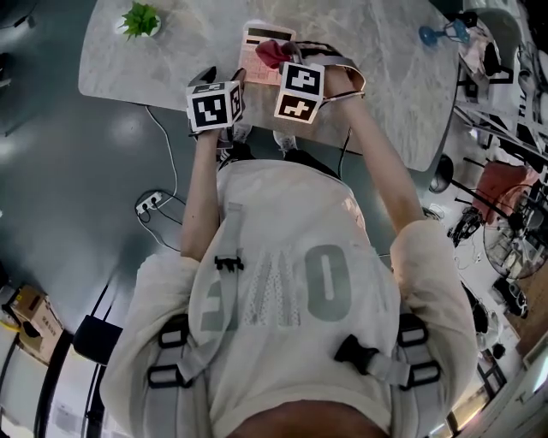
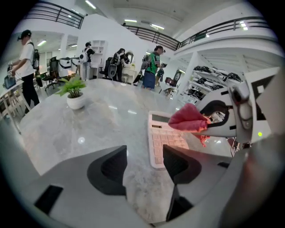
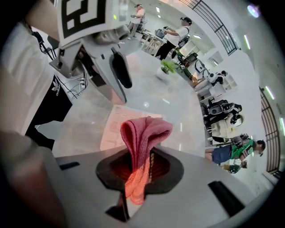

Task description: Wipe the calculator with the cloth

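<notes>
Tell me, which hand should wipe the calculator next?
Right, probably. The right gripper is shut on the cloth, which hangs over the calculator. The left gripper is open and empty near the calculator's edge; it could only steady it.

Calculator (image 2: 161, 138) right side hidden behind cloth (image 2: 188, 119), near corner behind left tool (image 2: 144, 164); print too blurred.

I count one calculator (image 1: 253, 62), one cloth (image 1: 272, 53) and one table (image 1: 377, 77). There are two grippers, the left gripper (image 2: 144, 162) and the right gripper (image 3: 140, 167). One potted plant (image 1: 139, 20) sits at eleven o'clock on the table and one blue object (image 1: 441, 34) at two o'clock. At least three people (image 2: 24, 62) stand behind.
</notes>
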A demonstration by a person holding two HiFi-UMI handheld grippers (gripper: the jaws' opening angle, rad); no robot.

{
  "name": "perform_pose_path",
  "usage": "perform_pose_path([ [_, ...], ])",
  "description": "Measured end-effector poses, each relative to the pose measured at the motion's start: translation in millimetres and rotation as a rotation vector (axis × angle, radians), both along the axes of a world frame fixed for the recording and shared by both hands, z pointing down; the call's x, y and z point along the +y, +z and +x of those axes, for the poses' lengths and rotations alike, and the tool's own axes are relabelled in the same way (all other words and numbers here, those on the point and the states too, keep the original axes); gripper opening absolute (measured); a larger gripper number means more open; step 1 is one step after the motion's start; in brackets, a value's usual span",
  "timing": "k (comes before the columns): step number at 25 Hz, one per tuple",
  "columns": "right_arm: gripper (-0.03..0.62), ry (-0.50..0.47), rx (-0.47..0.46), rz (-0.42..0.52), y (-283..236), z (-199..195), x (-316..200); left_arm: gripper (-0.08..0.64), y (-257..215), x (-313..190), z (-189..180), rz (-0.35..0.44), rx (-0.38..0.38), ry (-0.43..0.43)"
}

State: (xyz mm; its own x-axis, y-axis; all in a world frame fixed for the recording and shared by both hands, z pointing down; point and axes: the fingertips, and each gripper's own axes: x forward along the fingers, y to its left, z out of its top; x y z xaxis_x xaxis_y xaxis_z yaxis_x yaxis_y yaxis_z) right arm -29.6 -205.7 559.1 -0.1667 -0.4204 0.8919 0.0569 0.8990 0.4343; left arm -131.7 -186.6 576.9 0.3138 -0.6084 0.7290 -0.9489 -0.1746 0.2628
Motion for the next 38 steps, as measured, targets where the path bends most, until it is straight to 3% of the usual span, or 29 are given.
perform_pose_path([
  [5, 0.057, 0.017, -0.009, 0.076, -28.9, -3.4, -42.3, 0.187, -43.1, -13.9, -22.1, 0.124, 0.037, -0.083],
  [12, 0.057, -0.012, -0.001, 0.132, -42.0, -22.8, -67.6, 0.022, -78.6, -16.1, -57.7, 0.235, 0.001, -0.2],
  [24, 0.057, -0.024, 0.029, 0.089, -13.4, -41.6, -74.3, 0.02, -90.1, -15.5, -96.0, 0.297, -0.022, -0.289],
  [38, 0.057, -0.009, 0.065, 0.064, 16.6, -44.9, -65.3, 0.021, -80.2, -4.6, -115.4, 0.255, -0.059, -0.327],
])
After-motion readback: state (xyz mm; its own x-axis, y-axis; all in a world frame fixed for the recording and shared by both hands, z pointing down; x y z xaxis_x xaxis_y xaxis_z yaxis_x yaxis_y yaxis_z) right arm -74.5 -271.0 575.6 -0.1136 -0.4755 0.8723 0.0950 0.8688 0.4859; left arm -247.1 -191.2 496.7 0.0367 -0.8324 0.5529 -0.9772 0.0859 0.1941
